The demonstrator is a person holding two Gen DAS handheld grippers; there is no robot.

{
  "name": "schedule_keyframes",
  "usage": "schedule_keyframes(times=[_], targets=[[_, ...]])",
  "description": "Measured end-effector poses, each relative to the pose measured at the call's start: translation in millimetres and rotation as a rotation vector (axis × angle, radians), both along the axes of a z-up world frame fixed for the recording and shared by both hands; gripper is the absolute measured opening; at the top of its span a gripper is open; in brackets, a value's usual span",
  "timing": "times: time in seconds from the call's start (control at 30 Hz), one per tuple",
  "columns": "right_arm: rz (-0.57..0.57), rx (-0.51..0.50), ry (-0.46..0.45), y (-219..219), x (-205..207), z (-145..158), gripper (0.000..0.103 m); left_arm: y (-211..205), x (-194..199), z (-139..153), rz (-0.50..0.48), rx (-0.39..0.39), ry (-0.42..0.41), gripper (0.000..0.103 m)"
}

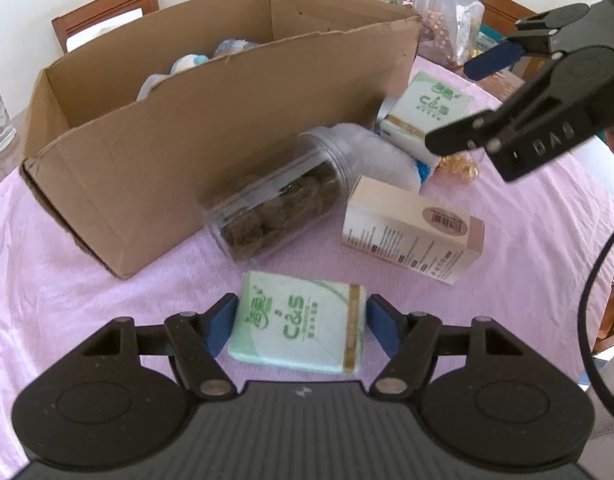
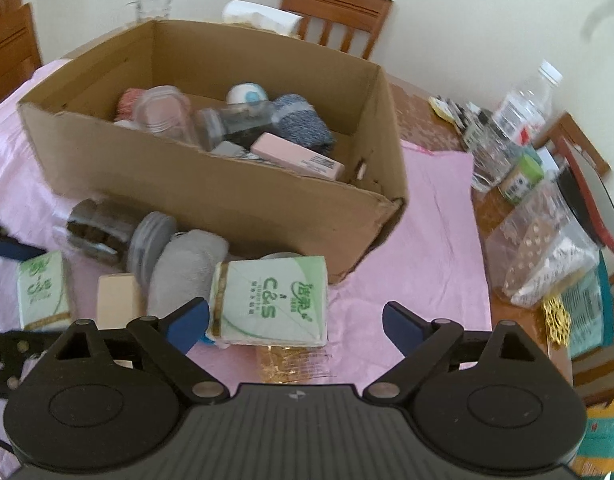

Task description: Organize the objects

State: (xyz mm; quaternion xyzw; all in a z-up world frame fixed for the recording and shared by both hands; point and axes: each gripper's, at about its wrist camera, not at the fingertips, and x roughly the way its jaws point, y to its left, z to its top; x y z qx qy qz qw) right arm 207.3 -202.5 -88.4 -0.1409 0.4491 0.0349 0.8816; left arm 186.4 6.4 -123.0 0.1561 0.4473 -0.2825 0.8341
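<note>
A green-and-white soft tissue pack printed "C&S" (image 1: 301, 326) lies flat on the ribbed pink tablecloth (image 1: 107, 300), its gold band toward the right, and the left gripper (image 1: 301, 326) straddles it: the blue pads sit at both short sides of the pack, the left pad (image 1: 219, 326) touching the wrapper, though whether they press it cannot be told for certain. A second green-and-white tissue pack with the same "C&S" lettering (image 2: 271, 300) rests tilted on other items near the front corner of the open brown corrugated cardboard box (image 2: 227, 208); the right gripper (image 2: 295, 324) hangs just before it with its jaws spread wide, holding nothing. Between the two packs a clear ribbed plastic jar of brown round pieces (image 1: 275, 208) lies on its side beside the box wall, and a cream rectangular carton with a pinkish end, a barcode and fine black print too small to read (image 1: 415, 236) lies flat next to it. A gold crinkled foil wrapper (image 2: 283, 362) lies under the second pack. Inside the box sit a pink rectangular carton with a barcode (image 2: 297, 156) and a blue-white ball of yarn (image 2: 303, 120).
</note>
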Motion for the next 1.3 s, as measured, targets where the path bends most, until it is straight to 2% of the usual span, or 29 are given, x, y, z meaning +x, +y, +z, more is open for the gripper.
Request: schedule_keyframes(times=[0.37,0.67,0.97,1.3], targets=[[0.112,-0.049,0.002,21,-7,-6,0.095,-2,1,-1,0.010,-0.013,0.008,0.068],[0.115,-0.062,0.017,21,-3,-8,0.071,0,1,2,0.015,-0.008,0.012,0.066],[0.128,-0.043,0.015,16,-5,0,0.071,5,-4,16,0.031,0.010,0.022,0.066],[0.178,-0.031,0.005,10,-12,19,0.070,13,-6,50,0.072,0.083,0.029,0.066]])
